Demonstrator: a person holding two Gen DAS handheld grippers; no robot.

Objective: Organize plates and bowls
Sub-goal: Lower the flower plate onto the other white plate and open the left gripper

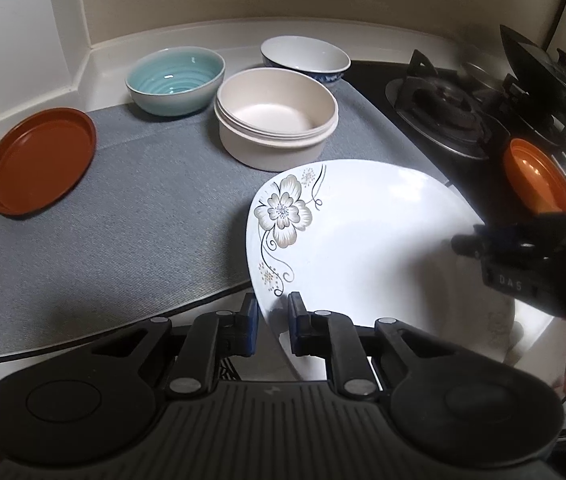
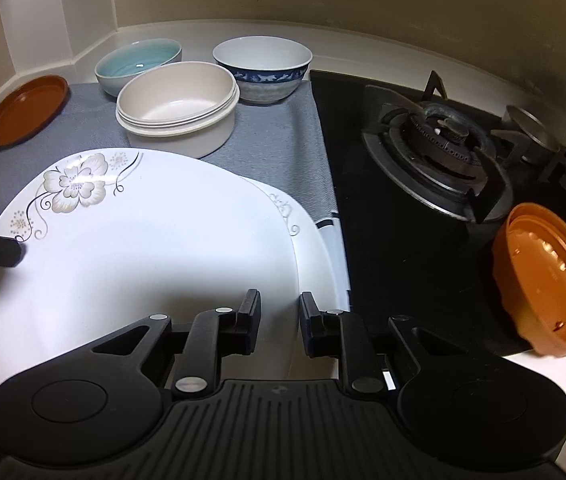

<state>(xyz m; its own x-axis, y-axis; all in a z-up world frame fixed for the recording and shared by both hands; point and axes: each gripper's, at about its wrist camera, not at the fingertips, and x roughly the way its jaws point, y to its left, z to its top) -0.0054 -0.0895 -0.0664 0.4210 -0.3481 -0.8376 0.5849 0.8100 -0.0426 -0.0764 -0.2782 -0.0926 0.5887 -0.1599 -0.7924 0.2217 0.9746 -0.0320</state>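
A large white plate with a flower pattern (image 1: 363, 240) (image 2: 143, 248) is held between both grippers above the grey mat (image 1: 123, 232) (image 2: 275, 148). My left gripper (image 1: 273, 314) is shut on its left rim. My right gripper (image 2: 279, 306) (image 1: 459, 242) is shut on its right rim. A second white plate (image 2: 315, 232) lies under it. On the mat stand a brown plate (image 1: 39, 160) (image 2: 27, 110), a teal bowl (image 1: 175, 76) (image 2: 139, 64), stacked beige bowls (image 1: 277, 120) (image 2: 179, 108) and a blue-patterned bowl (image 1: 305, 60) (image 2: 263, 68).
An orange bowl (image 1: 537, 176) (image 2: 543, 276) lies tilted on the black stove, in front of the gas burner (image 1: 439, 116) (image 2: 435, 148). A dark pot lid (image 1: 543, 76) leans at the far right. The white counter rim and wall close off the back and left.
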